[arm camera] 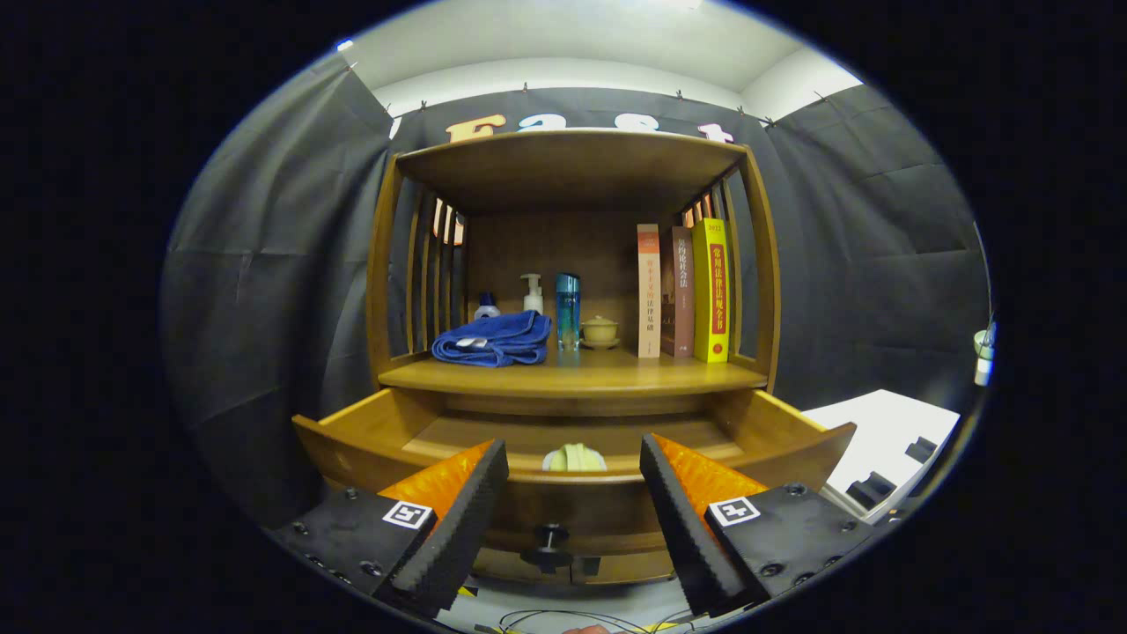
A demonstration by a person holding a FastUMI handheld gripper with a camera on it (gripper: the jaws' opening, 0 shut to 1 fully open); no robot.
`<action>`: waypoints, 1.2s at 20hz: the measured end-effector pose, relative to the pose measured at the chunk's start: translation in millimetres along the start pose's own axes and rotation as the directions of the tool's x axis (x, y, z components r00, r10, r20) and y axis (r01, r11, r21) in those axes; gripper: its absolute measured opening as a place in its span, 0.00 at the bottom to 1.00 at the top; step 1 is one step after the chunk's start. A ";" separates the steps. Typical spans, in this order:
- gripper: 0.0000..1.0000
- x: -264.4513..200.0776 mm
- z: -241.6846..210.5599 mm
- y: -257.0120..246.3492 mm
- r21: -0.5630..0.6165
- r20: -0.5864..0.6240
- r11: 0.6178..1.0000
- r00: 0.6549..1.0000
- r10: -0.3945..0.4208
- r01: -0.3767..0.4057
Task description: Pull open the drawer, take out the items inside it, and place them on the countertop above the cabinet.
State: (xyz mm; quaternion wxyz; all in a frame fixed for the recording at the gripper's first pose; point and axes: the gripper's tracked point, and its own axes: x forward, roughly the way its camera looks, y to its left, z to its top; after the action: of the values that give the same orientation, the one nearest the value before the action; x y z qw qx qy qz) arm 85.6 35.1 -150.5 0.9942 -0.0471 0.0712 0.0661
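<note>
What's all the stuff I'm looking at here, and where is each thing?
cabinet: one, brown wood, ahead of the fingers
drawer: one, brown, pulled open below the countertop
drawer knob: one, black, between the fingers
pale item: one, yellowish-white, inside drawer
towel: one, blue, countertop's left
bottles: three, white and blue, behind and beside towel
lidded cup: one, yellowish, mid-countertop
books: three, orange, brown, yellow, upright beside cup
fingers: two, black and orange, open, holding nothing

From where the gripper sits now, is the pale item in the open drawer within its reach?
Probably yes. The drawer is pulled out, the gripper jaws stand open, and the pale item lies just beyond them. Only the drawer's front panel lies between, so it must come in from above.
</note>
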 end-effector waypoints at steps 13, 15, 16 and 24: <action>0.99 112.9 -34.9 6.8 0.011 -0.517 0.994 0.851 0.099 -0.109; 0.99 121.7 -60.4 2.5 0.020 -0.594 0.996 0.800 0.086 -0.093; 0.99 127.8 -70.6 -1.1 0.019 -0.616 0.997 0.784 0.075 -0.081; 0.97 137.6 -145.4 -3.7 -0.032 -0.740 0.996 0.671 0.035 -0.088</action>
State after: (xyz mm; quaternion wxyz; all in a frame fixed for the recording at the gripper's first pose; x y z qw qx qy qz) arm 201.5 33.6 -313.8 0.8757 -0.0996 0.4660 0.0772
